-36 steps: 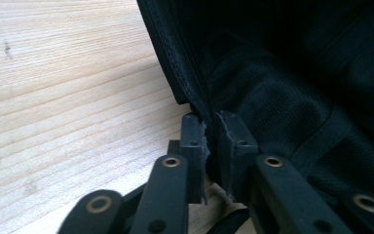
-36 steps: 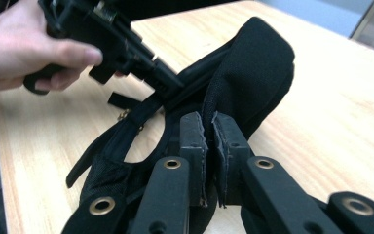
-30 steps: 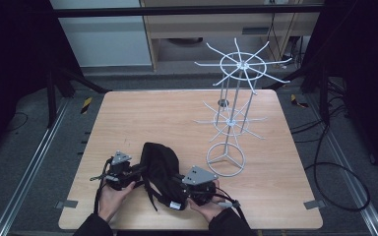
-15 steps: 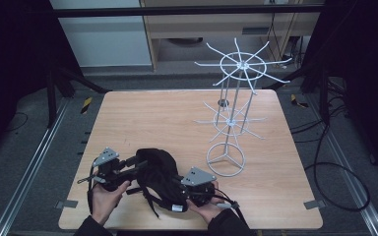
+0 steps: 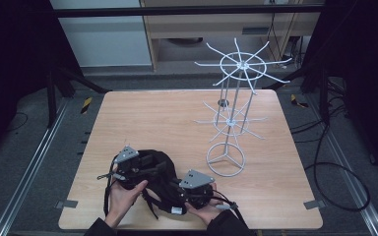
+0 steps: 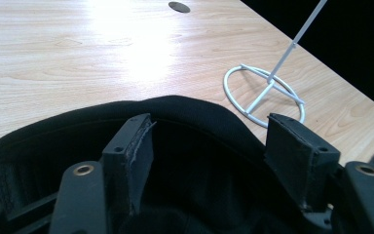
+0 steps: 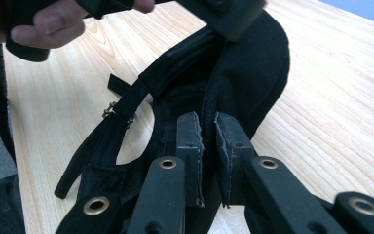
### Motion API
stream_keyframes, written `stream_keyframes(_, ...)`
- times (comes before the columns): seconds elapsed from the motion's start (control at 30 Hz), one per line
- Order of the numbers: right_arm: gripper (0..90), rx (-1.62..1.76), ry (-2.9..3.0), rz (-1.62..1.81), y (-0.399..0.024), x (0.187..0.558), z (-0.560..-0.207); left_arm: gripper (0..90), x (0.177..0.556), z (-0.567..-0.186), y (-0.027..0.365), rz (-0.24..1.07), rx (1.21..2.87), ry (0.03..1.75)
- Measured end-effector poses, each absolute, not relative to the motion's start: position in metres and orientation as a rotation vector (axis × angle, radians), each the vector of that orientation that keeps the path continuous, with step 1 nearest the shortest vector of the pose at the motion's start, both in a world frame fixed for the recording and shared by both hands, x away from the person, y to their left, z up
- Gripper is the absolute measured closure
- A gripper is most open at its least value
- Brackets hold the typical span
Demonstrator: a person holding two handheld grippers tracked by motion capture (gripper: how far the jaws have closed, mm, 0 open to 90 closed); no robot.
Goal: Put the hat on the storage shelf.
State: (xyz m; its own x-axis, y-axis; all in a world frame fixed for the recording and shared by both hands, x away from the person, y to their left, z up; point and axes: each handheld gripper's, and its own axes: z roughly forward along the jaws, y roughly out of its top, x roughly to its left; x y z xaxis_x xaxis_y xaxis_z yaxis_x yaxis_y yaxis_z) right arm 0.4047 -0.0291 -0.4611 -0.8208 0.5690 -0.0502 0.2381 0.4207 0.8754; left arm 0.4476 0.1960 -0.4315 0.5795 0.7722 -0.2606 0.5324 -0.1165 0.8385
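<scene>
The black cap (image 5: 160, 174) lay at the table's (image 5: 177, 118) near edge. The right gripper (image 7: 207, 134) pinched its rim to anchor it, while the left gripper (image 6: 219, 146), jaws just opened wide, straddled the fabric unclamped, probably to regrip.

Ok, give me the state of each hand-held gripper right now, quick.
Left hand-held gripper: open, jaws just been opening, pads apart over the black bag.
Right hand-held gripper: shut on the black bag's edge.

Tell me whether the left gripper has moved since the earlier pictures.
Yes. In the high view the left gripper has drawn left, away from the white wire stand, its jaws just opened over the black fabric bag.
</scene>
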Motion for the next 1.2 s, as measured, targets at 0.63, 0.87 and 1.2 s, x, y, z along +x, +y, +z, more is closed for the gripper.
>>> stream_keyframes(0.63,80.6,0.639,2.417,1.373,-0.025,0.403,-0.466,50.9,0.453,-0.44,0.178,0.254,1.849,1.103)
stream_keyframes(0.87,70.5,0.663,2.422,1.432,-0.028,0.403,-0.463,72.9,0.446,-0.433,0.18,0.224,1.803,1.081)
stream_keyframes(1.2,55.6,0.672,2.301,1.625,-0.048,0.398,-0.435,80.2,0.428,-0.401,0.193,0.31,1.715,0.999)
